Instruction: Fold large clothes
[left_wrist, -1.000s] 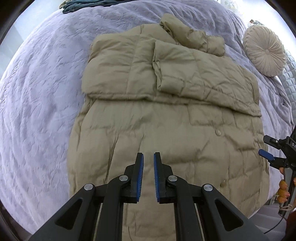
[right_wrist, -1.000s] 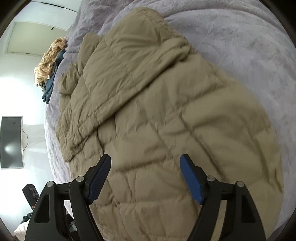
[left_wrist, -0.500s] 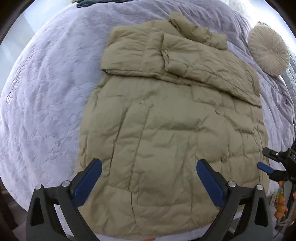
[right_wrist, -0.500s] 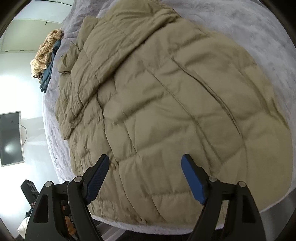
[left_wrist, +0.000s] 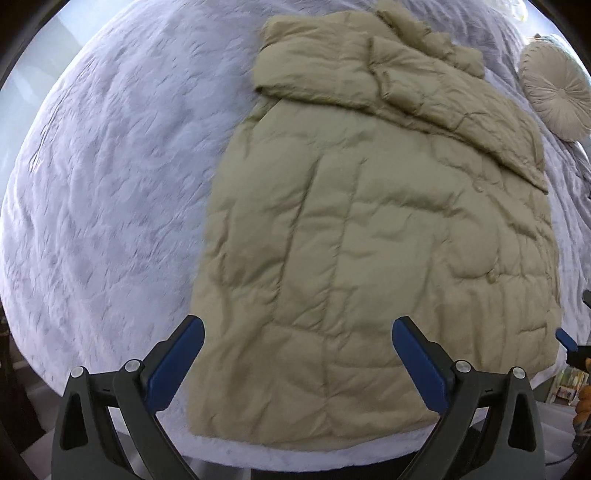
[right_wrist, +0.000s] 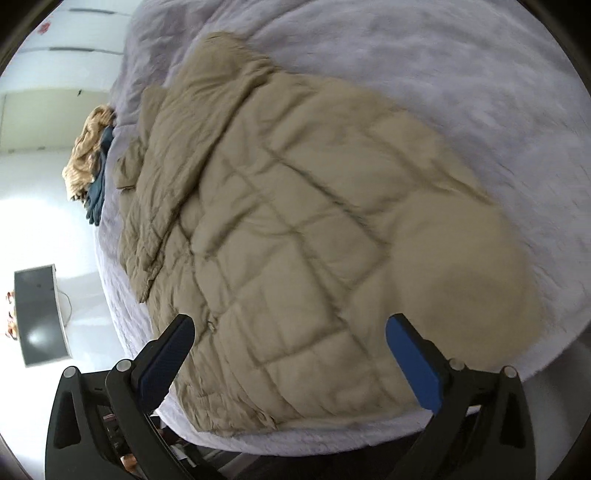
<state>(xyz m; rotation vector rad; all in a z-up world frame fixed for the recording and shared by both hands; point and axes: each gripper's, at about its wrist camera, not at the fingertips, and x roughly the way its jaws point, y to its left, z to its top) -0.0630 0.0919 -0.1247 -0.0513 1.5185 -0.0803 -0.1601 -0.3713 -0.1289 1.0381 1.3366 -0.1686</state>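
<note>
A large khaki quilted puffer coat (left_wrist: 373, 236) lies flat on a lavender bedspread (left_wrist: 110, 177), its sleeves folded across the chest at the far end and its hem near the bed's front edge. My left gripper (left_wrist: 295, 354) is open and empty, hovering above the hem. The coat also shows in the right wrist view (right_wrist: 295, 236), seen from its right side. My right gripper (right_wrist: 291, 354) is open and empty above the coat's lower edge; one of its blue fingertips (left_wrist: 565, 338) shows at the right border of the left wrist view.
A round cream cushion (left_wrist: 557, 96) lies on the bed at the far right. A pile of tan and teal clothes (right_wrist: 92, 166) sits at the bed's far corner. A dark monitor (right_wrist: 38, 314) stands beyond the bed. The bed's front edge (left_wrist: 295, 456) is close below the grippers.
My left gripper has opened wide from nearly closed and pulled back toward the hem. Both views have drawn back, so the bed's front edge now shows. The right gripper stays open.
</note>
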